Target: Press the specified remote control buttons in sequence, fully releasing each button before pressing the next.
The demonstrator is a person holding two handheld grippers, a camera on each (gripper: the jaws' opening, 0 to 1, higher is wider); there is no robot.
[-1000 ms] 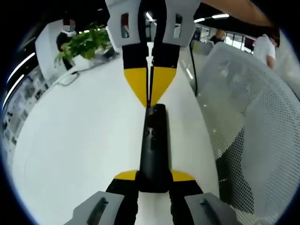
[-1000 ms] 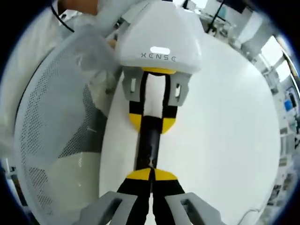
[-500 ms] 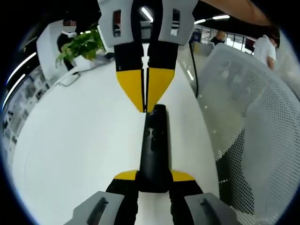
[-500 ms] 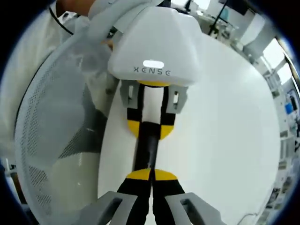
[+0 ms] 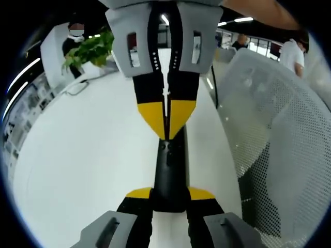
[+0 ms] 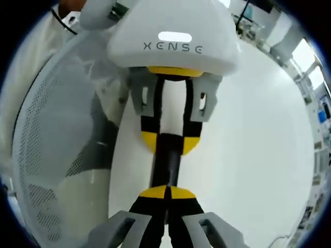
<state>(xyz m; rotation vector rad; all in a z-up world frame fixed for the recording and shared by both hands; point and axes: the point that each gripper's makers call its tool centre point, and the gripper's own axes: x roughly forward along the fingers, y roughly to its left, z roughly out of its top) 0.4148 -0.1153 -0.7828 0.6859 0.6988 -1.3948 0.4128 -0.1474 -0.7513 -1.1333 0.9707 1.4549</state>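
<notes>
Remote control (image 5: 169,173): black, long; we see it lying along the white surface (image 5: 83,155).
Left hand-held gripper (image 5: 169,199): we see its jaws clamped on the remote's near end.
Right hand-held gripper (image 6: 166,194): jaws pressed together, we note; yellow tips resting on the remote's upper face.
Mesh chair (image 5: 279,129): white, just beside the surface edge.
Plant (image 5: 90,49): far end of the surface.

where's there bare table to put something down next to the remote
Bare white tabletop runs from the slim black remote control out to the potted green plant at the far edge. The other side is tight: a white mesh chair back crowds that edge. Over the remote, the left gripper and right gripper meet.
</notes>
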